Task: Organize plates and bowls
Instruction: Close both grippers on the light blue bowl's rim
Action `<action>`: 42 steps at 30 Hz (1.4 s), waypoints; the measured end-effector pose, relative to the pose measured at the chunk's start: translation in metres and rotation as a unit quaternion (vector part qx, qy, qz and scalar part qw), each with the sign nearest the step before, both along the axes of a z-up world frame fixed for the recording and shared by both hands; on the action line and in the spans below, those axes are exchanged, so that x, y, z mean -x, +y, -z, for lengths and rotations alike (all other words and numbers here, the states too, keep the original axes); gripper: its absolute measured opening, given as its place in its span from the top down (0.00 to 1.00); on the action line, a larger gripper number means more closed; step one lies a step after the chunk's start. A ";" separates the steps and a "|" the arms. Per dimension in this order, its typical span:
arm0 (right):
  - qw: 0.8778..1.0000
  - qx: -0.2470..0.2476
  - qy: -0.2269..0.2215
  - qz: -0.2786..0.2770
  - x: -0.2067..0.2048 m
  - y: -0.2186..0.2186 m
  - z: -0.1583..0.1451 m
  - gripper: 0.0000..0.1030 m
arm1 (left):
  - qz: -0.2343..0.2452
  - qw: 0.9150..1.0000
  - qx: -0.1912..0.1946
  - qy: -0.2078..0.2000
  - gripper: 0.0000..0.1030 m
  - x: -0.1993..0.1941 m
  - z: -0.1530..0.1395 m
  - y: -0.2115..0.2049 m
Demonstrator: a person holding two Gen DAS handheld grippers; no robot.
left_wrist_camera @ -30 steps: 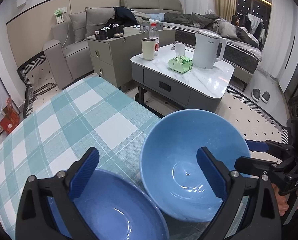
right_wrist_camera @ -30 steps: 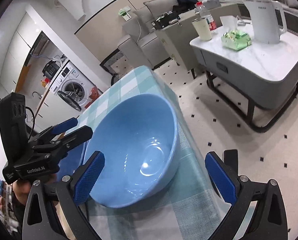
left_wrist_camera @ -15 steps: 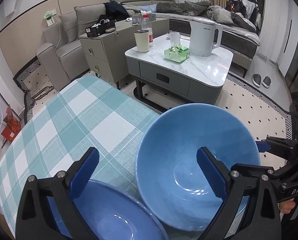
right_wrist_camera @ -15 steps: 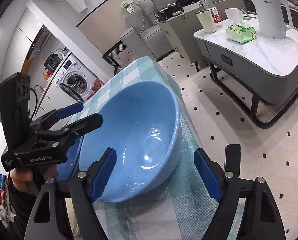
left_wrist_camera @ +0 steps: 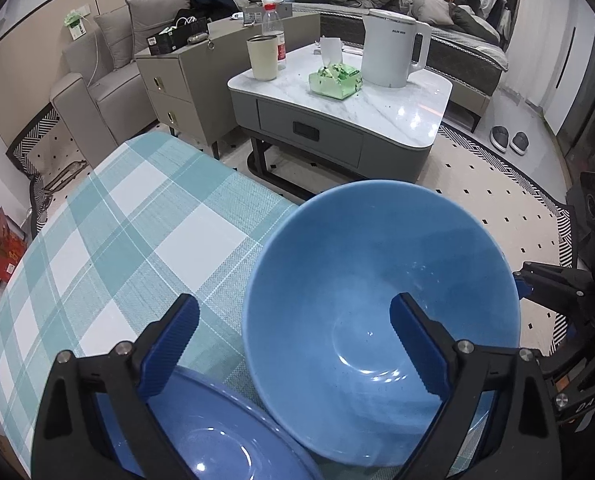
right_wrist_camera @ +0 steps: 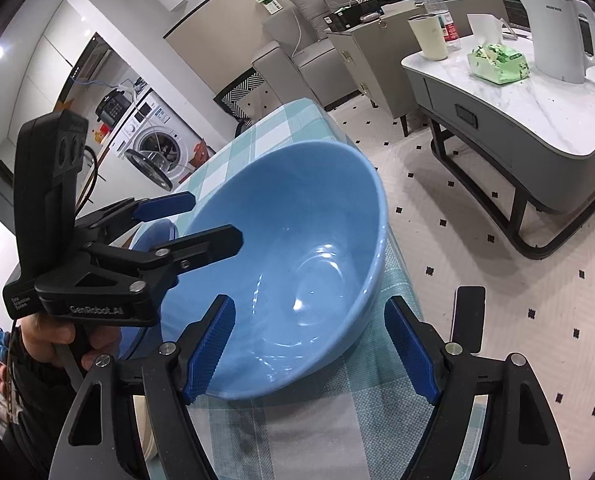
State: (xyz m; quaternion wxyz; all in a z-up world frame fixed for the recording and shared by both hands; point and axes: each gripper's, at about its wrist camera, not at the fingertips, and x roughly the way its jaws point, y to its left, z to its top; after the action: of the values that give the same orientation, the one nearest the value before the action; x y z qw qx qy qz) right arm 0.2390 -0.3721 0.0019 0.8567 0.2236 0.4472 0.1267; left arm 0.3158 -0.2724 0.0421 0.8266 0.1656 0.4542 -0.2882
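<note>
A large light-blue bowl (left_wrist_camera: pixel 377 300) sits tilted on the checked tablecloth near the table's right edge; it also shows in the right wrist view (right_wrist_camera: pixel 293 256). A darker blue plate (left_wrist_camera: pixel 217 432) lies beside it, under my left gripper. My left gripper (left_wrist_camera: pixel 293 344) is open, its right finger inside the bowl and its left finger over the plate. My right gripper (right_wrist_camera: pixel 309 352) is open, with its left finger at the bowl's near rim and its right finger beside the bowl. The left gripper shows in the right wrist view (right_wrist_camera: pixel 193 224).
The teal and white checked tablecloth (left_wrist_camera: pixel 137 220) covers the table, whose edge drops off just past the bowl. Beyond are a marble coffee table (left_wrist_camera: pixel 377 100) with a white kettle (left_wrist_camera: pixel 389 52), a cup and a tissue pack, and a sofa (left_wrist_camera: pixel 97 80).
Both grippers have moved in closer to the bowl. The right gripper has narrowed a little around the bowl's near rim. The bowl looks more tilted than before.
</note>
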 end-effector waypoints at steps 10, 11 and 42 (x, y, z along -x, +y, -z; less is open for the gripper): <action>1.000 0.010 0.000 -0.008 0.000 0.001 0.001 0.29 | 0.014 1.000 -0.013 0.023 0.37 0.001 0.007 -0.005; 1.000 0.011 0.001 -0.008 0.000 0.001 0.001 0.30 | 0.014 1.000 -0.017 0.020 0.38 0.002 0.008 -0.005; 0.999 0.045 0.006 0.022 0.005 -0.010 -0.003 0.53 | -0.006 1.000 -0.028 0.004 0.63 0.009 0.004 -0.004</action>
State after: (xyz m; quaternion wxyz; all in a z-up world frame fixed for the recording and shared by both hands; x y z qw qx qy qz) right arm 0.2344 -0.3826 0.0049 0.8658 0.1959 0.4524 0.0859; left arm 0.3070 -0.2768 0.0377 0.8217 0.1845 0.4660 -0.2714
